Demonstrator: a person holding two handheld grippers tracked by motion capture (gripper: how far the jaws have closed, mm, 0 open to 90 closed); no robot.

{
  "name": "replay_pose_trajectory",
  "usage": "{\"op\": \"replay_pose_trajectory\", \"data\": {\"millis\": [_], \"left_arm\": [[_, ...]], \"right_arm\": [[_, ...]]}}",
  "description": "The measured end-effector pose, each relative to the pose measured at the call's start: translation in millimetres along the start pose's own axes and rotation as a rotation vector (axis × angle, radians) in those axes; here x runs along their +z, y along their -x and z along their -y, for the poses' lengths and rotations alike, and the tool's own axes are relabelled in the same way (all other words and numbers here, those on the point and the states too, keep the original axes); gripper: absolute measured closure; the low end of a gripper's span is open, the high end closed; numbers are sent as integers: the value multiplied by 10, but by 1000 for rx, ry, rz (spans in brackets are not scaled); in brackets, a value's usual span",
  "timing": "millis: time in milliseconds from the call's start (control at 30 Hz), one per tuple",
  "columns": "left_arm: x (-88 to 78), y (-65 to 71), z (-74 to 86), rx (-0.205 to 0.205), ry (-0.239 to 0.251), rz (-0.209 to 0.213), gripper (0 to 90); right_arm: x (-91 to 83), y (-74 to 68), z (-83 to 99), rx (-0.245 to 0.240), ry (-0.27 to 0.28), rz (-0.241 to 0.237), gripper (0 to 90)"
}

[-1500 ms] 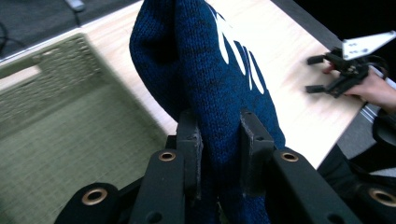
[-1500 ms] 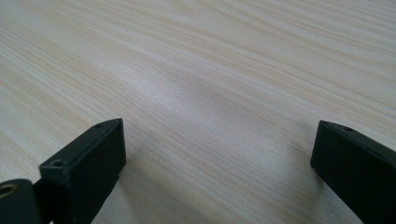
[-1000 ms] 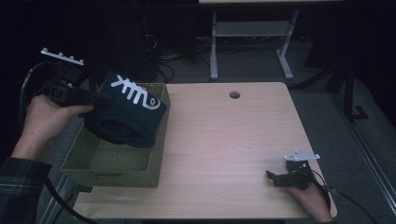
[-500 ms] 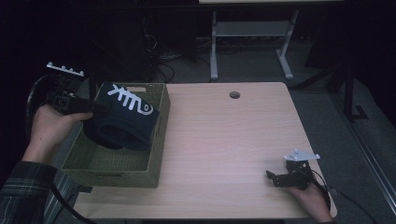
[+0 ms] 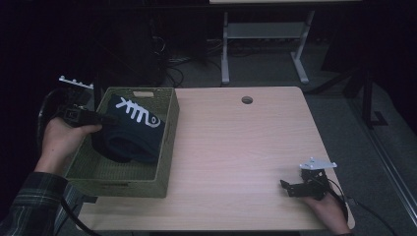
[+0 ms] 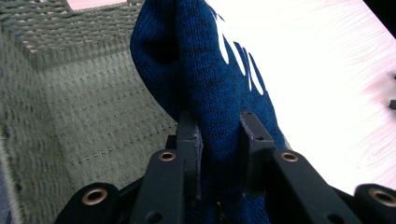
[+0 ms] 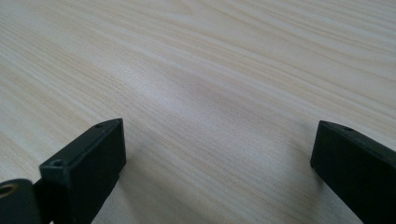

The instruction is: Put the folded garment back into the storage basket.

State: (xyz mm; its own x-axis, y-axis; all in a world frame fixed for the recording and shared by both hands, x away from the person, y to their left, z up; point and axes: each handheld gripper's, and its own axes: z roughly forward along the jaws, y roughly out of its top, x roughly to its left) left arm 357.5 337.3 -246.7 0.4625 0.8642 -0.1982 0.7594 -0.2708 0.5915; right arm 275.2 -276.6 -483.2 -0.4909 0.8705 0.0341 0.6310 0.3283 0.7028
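Note:
A dark blue knitted garment (image 5: 130, 132) with a white fishbone design hangs inside the olive woven basket (image 5: 118, 182) at the table's left. My left gripper (image 5: 101, 118) is shut on the garment's edge over the basket's left wall. In the left gripper view, the blue knit (image 6: 205, 70) is pinched between both black jaws of my left gripper (image 6: 218, 140), with the basket's woven wall (image 6: 70, 107) behind. My right gripper (image 5: 290, 188) rests on the table near the front right corner. Its jaws stand open in the right gripper view, my right gripper (image 7: 217, 154) holding nothing over bare wood.
The light wooden table (image 5: 236, 147) has a round cable hole (image 5: 247, 100) near its back edge. A white metal frame (image 5: 265, 34) stands on the dark floor behind the table. A cable trails from the left hand down past the basket.
My left gripper has lowered the blue garment from above the basket's rim down into the basket. The right gripper has stayed where it was.

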Motion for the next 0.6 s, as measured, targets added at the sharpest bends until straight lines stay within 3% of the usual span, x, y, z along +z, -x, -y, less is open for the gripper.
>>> {"op": "replay_pose_trajectory", "data": {"millis": [400, 600], "left_arm": [[226, -13, 39, -20, -15, 22, 735], [228, -53, 54, -43, -20, 7, 735]], "right_arm": [[0, 0, 0, 0, 0, 0, 29], [0, 0, 0, 0, -1, 0, 29]]}}
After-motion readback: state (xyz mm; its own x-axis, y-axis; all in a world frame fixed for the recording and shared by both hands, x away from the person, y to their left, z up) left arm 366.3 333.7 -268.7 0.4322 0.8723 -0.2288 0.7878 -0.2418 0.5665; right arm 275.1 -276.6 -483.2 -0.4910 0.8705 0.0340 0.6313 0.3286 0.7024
